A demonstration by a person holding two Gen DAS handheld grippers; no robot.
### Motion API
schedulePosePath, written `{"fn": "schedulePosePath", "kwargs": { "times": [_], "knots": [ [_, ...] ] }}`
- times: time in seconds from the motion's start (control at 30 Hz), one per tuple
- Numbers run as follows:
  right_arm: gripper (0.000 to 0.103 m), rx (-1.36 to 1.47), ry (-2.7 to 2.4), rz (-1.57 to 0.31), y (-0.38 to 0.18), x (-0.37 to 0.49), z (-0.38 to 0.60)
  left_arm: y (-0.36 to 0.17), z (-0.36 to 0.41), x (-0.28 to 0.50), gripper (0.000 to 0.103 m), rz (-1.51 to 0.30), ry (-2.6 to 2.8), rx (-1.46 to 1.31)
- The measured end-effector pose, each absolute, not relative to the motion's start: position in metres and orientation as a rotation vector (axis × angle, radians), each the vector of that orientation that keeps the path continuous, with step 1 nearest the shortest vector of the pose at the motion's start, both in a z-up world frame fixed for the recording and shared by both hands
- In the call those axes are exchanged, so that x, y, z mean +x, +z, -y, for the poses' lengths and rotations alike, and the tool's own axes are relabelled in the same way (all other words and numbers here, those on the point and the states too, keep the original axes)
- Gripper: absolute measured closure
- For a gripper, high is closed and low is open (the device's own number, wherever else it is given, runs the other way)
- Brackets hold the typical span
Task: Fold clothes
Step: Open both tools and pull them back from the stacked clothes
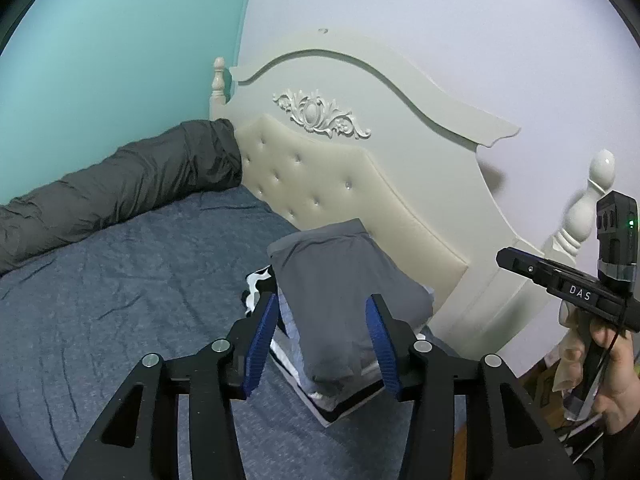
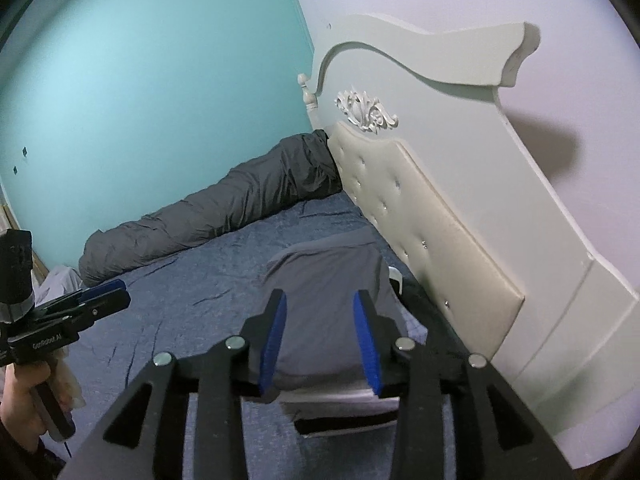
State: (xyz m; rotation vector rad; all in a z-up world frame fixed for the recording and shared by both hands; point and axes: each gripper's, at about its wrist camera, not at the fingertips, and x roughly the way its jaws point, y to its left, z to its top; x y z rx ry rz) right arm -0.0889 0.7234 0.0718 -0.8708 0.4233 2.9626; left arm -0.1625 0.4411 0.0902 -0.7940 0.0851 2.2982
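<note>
Two sets of blue-padded jaws stood spread with nothing pinched between them. Seen past the left gripper (image 1: 322, 344) and the right gripper (image 2: 320, 344), the grey folded garment (image 1: 344, 292) lay free on top of a stack of folded clothes (image 1: 340, 404).

The stack sat on the blue bedspread (image 1: 120, 288), near the bed's head edge and just beside the tufted headboard (image 1: 320, 176). A rolled dark grey duvet (image 1: 112, 192) lay along the far edge against the teal wall, well apart from the stack.

Handling judgement: the garment appeared light, soft and limp. It would sag if lifted by one point, and the stack could shift if pushed. Hold should be taken at two corners or along a folded edge.

Limits of view: each gripper body covered the near edge of the stack. The count of garments in it could not be determined. A black-and-white patterned item (image 1: 258, 284) showed only partly. The person's hand (image 1: 612, 364) was cut off at the frame edge.
</note>
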Motion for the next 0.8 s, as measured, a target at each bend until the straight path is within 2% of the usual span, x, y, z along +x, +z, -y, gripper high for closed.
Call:
{"fn": "schedulePosePath", "kwargs": {
  "times": [0.33, 0.4, 0.53, 0.8],
  "knots": [
    [0.051, -0.835, 2.957, -0.378, 0.080, -0.050, -0.694, 0.100, -0.418, -0.125, 0.042, -0.100, 2.324, -0.745],
    [0.044, -0.819, 2.954, -0.368, 0.081, -0.041, -0.687, 0.100, -0.411, -0.118, 0.039, -0.096, 2.326, -0.736],
    [0.042, -0.800, 2.943, -0.367, 0.083, -0.022, -0.676, 0.100, -0.400, -0.104, 0.034, -0.096, 2.330, -0.718],
    [0.031, -0.773, 2.914, -0.316, 0.080, 0.007, -0.654, 0.097, -0.376, -0.078, 0.022, -0.094, 2.344, -0.684]
  ]
}}
